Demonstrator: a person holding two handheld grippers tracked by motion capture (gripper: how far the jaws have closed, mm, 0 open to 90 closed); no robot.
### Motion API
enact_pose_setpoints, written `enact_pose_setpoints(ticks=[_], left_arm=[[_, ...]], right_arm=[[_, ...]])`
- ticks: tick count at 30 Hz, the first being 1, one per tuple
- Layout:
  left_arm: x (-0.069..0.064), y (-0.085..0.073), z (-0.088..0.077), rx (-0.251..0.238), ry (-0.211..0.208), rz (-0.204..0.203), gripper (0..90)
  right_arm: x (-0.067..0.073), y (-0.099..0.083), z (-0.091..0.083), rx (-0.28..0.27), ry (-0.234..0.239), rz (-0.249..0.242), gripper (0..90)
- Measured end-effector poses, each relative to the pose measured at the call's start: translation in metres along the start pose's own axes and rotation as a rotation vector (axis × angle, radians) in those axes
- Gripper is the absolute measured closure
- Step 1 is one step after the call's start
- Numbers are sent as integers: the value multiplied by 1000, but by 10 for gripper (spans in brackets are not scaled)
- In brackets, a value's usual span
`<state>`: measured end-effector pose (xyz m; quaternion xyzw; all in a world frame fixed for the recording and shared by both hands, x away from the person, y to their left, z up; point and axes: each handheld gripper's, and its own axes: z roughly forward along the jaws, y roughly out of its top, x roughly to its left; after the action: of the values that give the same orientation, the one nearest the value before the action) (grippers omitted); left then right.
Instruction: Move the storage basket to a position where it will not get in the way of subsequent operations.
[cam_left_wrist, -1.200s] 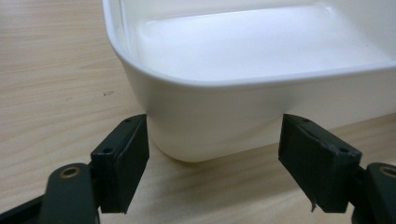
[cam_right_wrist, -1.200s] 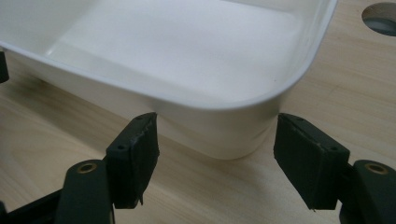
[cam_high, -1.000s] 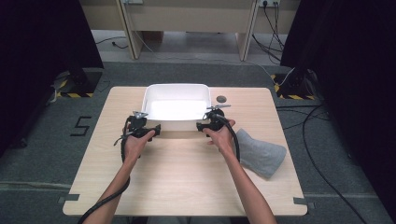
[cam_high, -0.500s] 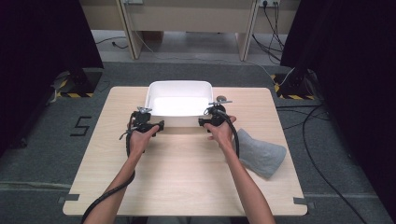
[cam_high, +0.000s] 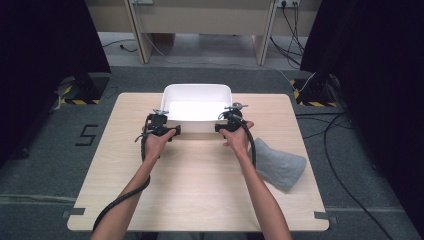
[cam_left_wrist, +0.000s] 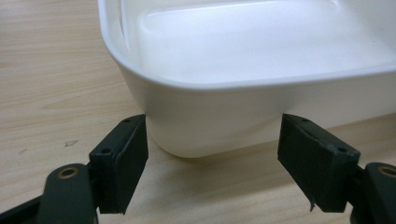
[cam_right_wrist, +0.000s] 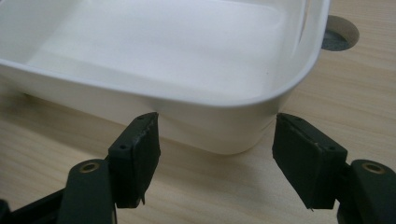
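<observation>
The left claw (cam_high: 161, 128) is spread wide, with nothing pinched in it. In the left gripper view, its two black jaws stand on each side of the near left corner of the white tub (cam_left_wrist: 243, 93), and the left one looks to be right at the tub's wall. The right claw (cam_high: 229, 123) is spread wide too and pinches nothing. In the right gripper view, its jaws stand on each side of the tub's near right corner (cam_right_wrist: 187, 70).

A second ago the tub sat a bit more to the left on the counter (cam_high: 200, 190). Now it sits more to the right, and both claws have gone that way with it. The left hand has moved more than the right one. The little round hole in the counter (cam_right_wrist: 338, 37) showed clear of the tub before. Now the tub's rim is right at its edge.

Both arms reach forward from the bottom of the high view, nearly straight, with the hands side by side. Each hand grips its claw from behind. The claws point away from the person, low over the counter.

There is one tub, near the far edge of the counter. There are two claws, two hands and one grey cloth (cam_high: 280, 165), which lies by the right arm. A black cable trails from each claw.
</observation>
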<state>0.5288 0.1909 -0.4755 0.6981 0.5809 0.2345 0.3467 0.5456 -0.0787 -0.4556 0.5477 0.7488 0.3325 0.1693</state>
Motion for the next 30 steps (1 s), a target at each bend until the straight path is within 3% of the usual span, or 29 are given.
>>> enact_pose_setpoints(ticks=[2, 8, 12, 15, 18, 23, 30], left_arm=[[-2, 1, 1, -7, 1, -7, 240], [-3, 4, 0, -11, -19, -24, 235], [-2, 2, -5, -23, -37, -28, 237], [-5, -1, -12, -21, -55, -10, 231], [-6, -2, -19, -24, -75, -26, 220], [-9, -6, -32, -27, -114, -16, 209], [-15, -14, -51, -25, -174, 7, 191]], right_arm=[[-1, 1, 0, 1, -2, -8, 329], [-5, 3, -2, 7, 10, 29, 325], [-5, 2, -9, 4, 27, 16, 320], [-5, 2, -19, -6, 41, 9, 313], [-8, 0, -26, -12, 60, -3, 310], [-11, -3, -44, -25, 90, -20, 309], [-23, -12, -68, -36, 106, -41, 304]])
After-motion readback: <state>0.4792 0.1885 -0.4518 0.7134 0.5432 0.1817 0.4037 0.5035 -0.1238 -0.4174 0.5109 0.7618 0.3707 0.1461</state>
